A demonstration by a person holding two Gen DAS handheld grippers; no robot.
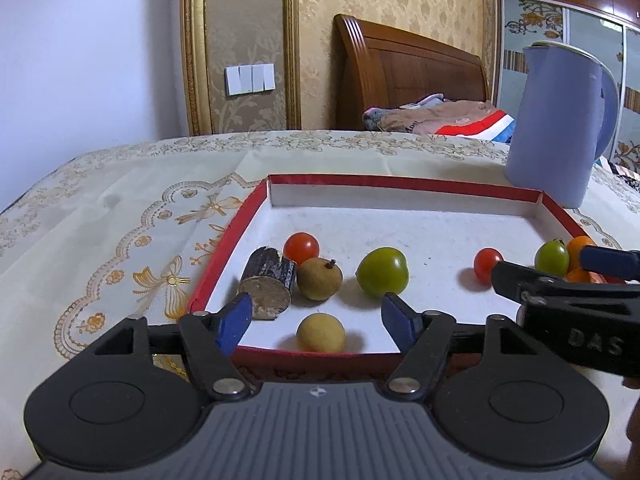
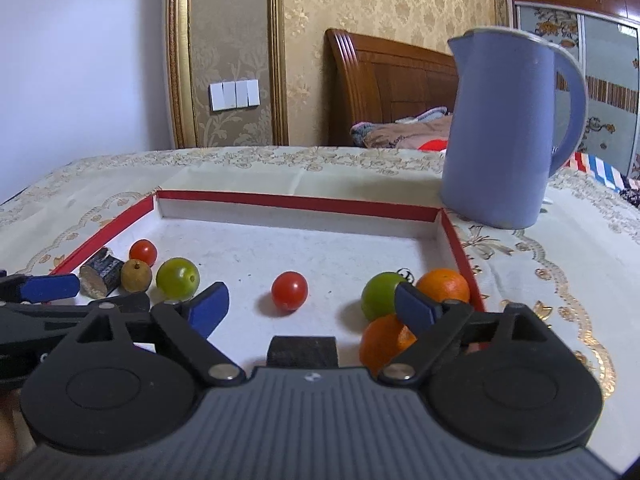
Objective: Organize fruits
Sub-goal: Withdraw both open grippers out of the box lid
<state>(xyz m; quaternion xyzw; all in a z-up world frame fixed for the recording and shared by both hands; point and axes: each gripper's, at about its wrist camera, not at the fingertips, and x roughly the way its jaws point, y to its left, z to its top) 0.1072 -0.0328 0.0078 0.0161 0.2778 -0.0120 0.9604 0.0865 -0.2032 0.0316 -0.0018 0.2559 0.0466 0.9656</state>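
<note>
Fruits: all lie loose on the white floor of a shallow red-rimmed tray (image 1: 248, 208), in two loose groups, which reads as sorting under way
Left group: red cherry tomato (image 1: 301, 246), brown longan with stem (image 1: 320, 278), large green fruit (image 1: 383, 272), all close together beside a dark cut stalk piece (image 1: 267, 285); a pale round longan (image 1: 320, 333) lies apart, nearest the near rim
Right group: green fruit (image 2: 382, 295) and two oranges, far one (image 2: 443, 285) and near one (image 2: 382, 342), bunched in the right near corner, touching or nearly so
Stray: one red tomato (image 2: 289, 291) alone mid-tray, well apart from both groups; likely the next item to place

Left gripper (image 1: 316, 318): jaws fairly wide, empty, the pale longan between the blue pads but untouched
Right gripper (image 2: 310, 308): jaws wide, empty; its right pad (image 2: 414, 306) overlaps the orange cluster in view, contact uncertain

Surroundings: embroidered cream tablecloth (image 1: 120, 220); blue kettle (image 2: 500, 128) just past the tray's far right corner, clear of the fruit; bed and headboard behind
Obstacles: the two grippers crowd each other over the near rim; a dark block (image 2: 302, 350) sits near the right gripper
</note>
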